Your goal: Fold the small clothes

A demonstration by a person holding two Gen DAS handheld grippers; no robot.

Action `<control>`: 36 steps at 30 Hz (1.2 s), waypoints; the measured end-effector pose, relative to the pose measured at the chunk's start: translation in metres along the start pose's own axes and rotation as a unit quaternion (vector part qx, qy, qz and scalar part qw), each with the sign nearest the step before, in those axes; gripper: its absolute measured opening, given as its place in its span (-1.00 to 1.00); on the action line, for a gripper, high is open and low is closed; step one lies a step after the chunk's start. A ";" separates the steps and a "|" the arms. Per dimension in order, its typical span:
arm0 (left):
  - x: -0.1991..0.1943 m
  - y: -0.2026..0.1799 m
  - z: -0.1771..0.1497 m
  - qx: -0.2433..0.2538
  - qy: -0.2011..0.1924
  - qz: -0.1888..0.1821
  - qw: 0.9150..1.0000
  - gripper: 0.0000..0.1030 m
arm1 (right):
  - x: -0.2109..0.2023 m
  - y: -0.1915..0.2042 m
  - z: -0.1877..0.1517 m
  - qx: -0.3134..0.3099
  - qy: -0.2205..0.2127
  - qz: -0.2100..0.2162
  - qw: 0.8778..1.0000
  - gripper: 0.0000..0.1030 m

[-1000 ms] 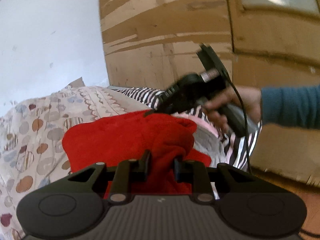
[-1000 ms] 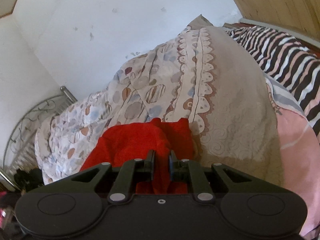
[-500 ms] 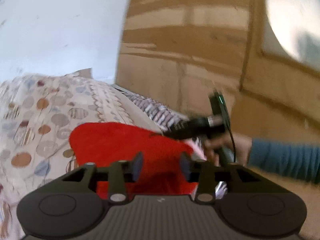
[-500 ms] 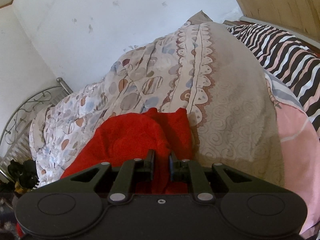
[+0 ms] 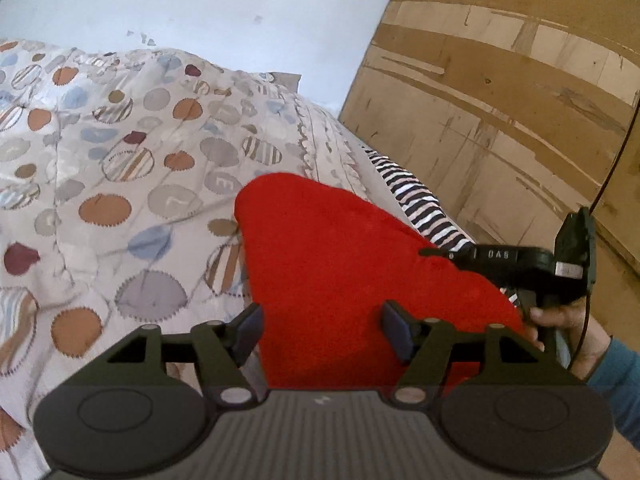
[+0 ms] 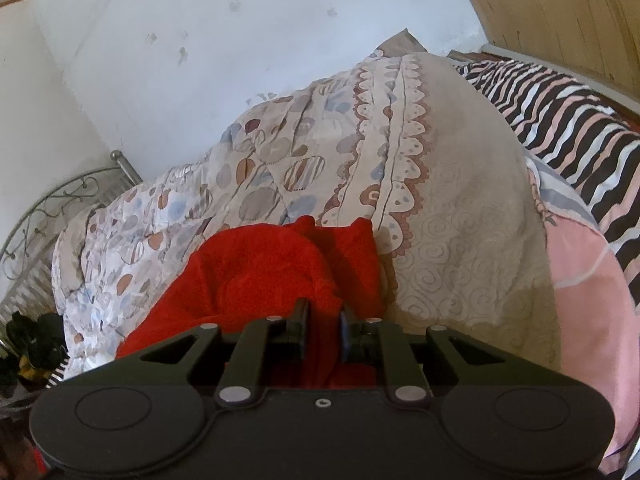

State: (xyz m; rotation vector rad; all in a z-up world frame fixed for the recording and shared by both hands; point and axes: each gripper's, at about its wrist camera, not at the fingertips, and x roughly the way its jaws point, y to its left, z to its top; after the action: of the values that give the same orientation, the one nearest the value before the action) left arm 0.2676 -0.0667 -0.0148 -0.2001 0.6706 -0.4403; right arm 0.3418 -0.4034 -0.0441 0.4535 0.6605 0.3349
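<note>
A red fleece garment (image 5: 352,264) lies over the patterned quilt (image 5: 120,184) on the bed. My left gripper (image 5: 322,330) is open, its jaws wide apart just above the garment's near edge, holding nothing. The right gripper (image 6: 323,326) is shut on a bunched fold of the red garment (image 6: 260,276); it also shows in the left wrist view (image 5: 516,264), at the garment's right edge, held by a hand in a blue sleeve. The cloth under both gripper bodies is hidden.
A striped black, white and pink blanket (image 6: 568,120) lies along the bed's far right side. A plywood wall (image 5: 500,100) stands behind it. A white wall (image 6: 200,60) and a metal bed frame (image 6: 60,200) are at the left. A pink sheet (image 6: 588,280) lies at the right.
My left gripper let go of the red garment, opened wide and swung left. The garment now lies flatter. The right gripper stayed shut on the cloth and barely moved.
</note>
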 end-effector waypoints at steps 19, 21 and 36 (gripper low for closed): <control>-0.009 -0.059 -0.051 0.150 -0.046 0.055 0.986 0.32 | -0.027 0.024 -0.045 -0.054 -0.022 -0.079 0.995 0.78; -0.010 -0.057 -0.051 0.147 -0.045 0.051 0.987 0.32 | -0.030 0.019 -0.053 -0.054 -0.033 -0.087 0.994 0.83; -0.010 -0.055 -0.050 0.135 -0.042 0.050 0.989 0.32 | -0.033 0.006 -0.022 0.036 -0.071 -0.020 0.997 0.19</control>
State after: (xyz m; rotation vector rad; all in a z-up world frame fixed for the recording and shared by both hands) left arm 0.2107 -0.1130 -0.0298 0.0715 0.5302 -0.4193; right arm 0.3017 -0.4057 -0.0396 0.5275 0.5440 0.2399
